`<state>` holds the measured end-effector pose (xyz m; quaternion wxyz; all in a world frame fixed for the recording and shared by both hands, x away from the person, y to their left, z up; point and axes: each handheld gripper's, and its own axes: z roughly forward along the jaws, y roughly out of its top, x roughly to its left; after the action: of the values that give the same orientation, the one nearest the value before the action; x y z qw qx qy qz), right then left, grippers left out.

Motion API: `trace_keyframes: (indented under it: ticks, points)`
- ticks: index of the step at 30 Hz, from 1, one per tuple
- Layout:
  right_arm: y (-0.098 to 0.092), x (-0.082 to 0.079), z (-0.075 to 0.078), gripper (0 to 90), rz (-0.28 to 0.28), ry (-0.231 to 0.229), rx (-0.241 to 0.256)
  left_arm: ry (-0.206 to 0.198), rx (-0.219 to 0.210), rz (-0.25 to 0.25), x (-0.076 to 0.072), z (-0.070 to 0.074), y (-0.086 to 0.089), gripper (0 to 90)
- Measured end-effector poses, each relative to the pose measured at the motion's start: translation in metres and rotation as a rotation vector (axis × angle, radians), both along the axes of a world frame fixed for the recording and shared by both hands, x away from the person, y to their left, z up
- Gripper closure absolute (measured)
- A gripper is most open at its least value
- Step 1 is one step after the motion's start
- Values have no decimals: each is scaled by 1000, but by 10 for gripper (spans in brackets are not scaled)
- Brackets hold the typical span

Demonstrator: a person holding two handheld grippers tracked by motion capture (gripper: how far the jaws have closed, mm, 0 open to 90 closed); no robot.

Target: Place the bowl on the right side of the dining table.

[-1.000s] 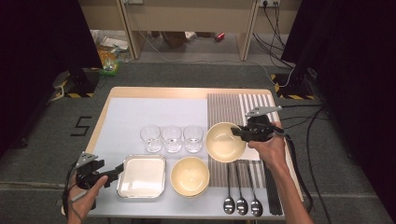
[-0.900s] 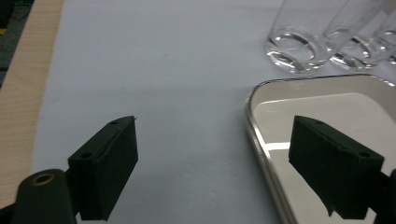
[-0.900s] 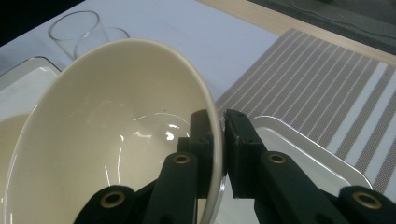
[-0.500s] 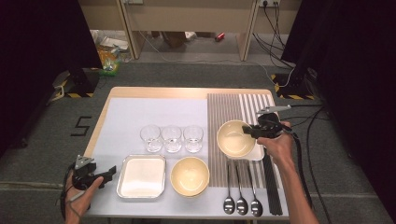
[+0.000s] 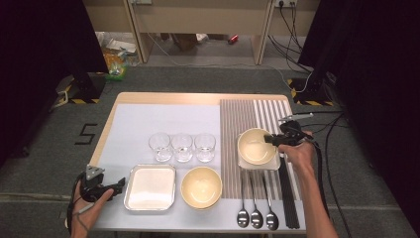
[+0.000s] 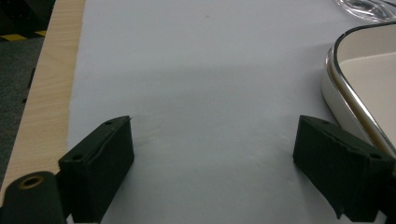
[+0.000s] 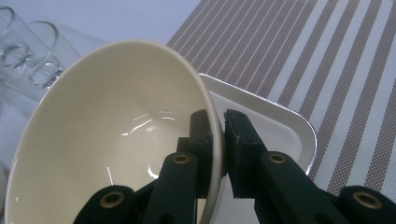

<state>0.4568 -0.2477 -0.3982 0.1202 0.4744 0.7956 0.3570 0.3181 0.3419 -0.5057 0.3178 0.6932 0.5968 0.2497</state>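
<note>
At the near left corner of the bench (image 5: 163, 99), the left tongs (image 5: 120, 185) are held low over the white mat (image 5: 168, 121), jaws spread wide with nothing between them. In the left gripper view the bare mat lies between the two black jaws, and the rim of a steel tray (image 6: 355, 93) sits just beside the right-hand jaw.

That tray (image 5: 150, 187) lies on the near part of the mat. Beyond it three clear glasses (image 5: 182, 147) stand in a row, close together. Next to the tray sits a cream bowl (image 5: 201, 186).

On the striped mat (image 5: 247, 111) a white square plate (image 5: 259, 161) carries a second bowl (image 5: 255, 146). The right tongs (image 5: 267, 139) are closed on this bowl's rim; in the right gripper view one jaw is inside the bowl (image 7: 112, 135) and one outside, with the bowl tilted over the plate (image 7: 275, 126).

Near the front edge lie three spoons (image 5: 256, 215), side by side, with dark chopsticks (image 5: 288, 198) just right of them.
</note>
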Motion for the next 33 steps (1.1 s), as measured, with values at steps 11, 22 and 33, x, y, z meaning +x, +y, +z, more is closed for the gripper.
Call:
trace_keyframes:
  ticks: [11,22,33]
  points:
    - [-8,17,-21,820,-38,48,8,1,2,-1,0,0,0,112]
    - [-12,24,-30,817,-67,80,-8,1,6,-1,0,0,0,112]
    - [-17,33,-42,826,-92,115,7,-3,10,2,0,0,-1,112]
